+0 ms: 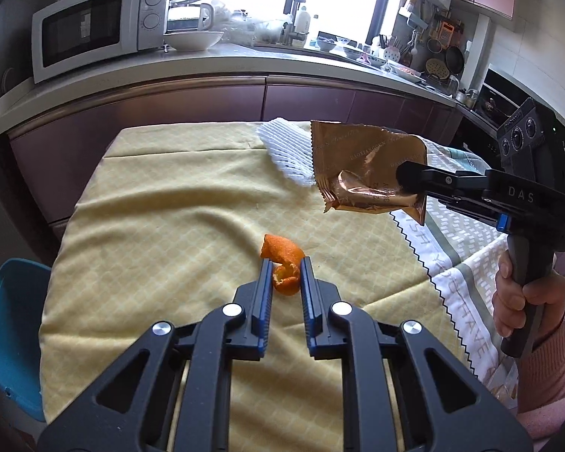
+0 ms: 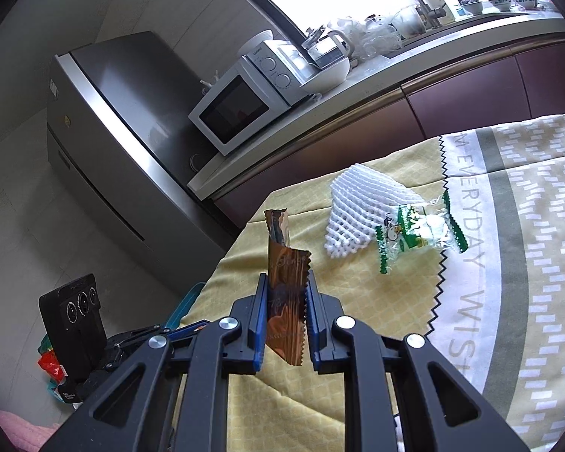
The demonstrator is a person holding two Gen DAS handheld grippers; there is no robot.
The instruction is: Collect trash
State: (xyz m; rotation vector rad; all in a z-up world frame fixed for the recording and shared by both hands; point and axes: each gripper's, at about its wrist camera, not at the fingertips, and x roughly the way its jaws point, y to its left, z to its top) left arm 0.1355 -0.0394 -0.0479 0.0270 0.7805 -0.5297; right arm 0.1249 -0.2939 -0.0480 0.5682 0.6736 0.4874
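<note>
Left tongs point(image 1: 285, 263) clamped on orange peel point(image 1: 282, 263), lifted off the bench point(image 1: 162, 226). Right tongs point(image 2: 285, 278) pinch a copper foil wrapper point(image 2: 284, 290) upright in the air. White foam net point(image 2: 361, 211) and green-white candy wrapper point(image 2: 418, 233) lie touching on the bench.

Home kitchen: white microwave point(image 1: 98, 24) on long countertop point(image 1: 222, 66), steel fridge point(image 2: 120, 132), electric kettle point(image 1: 203, 17), bowls, hanging utensils point(image 1: 442, 43), built-in oven point(image 1: 503, 96), cloth-covered dining table point(image 1: 169, 203) w/ blue chair point(image 1: 9, 331).
</note>
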